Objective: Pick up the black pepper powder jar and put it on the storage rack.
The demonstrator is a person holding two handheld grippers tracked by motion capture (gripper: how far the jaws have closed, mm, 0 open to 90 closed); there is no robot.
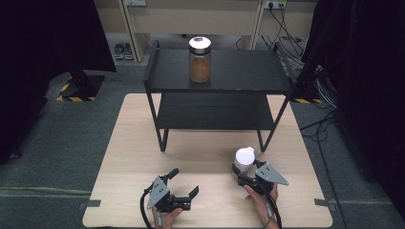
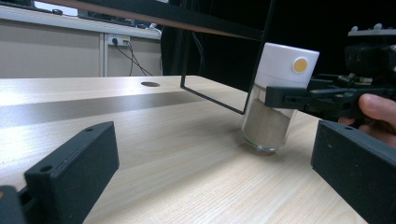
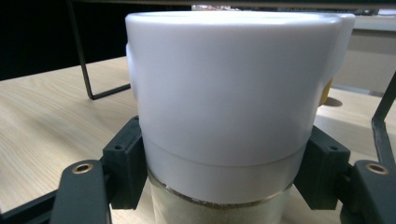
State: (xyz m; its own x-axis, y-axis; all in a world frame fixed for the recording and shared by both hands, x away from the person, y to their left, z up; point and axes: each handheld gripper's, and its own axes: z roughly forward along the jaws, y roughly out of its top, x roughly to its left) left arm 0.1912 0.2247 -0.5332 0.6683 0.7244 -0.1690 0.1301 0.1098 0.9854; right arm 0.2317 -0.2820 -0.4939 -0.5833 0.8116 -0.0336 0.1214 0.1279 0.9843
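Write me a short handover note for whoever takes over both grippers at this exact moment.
Right gripper: shut on the white-lidded jar, fingers clamped just under its lid; the jar stands on the table near the rack's front right leg.
Left gripper: open, holding nothing, low over the table's near left.
Brown jar: already on the rack's top shelf.
Done: the grasp.
Left, probably: lift the white-lidded jar onto the rack, then release it.
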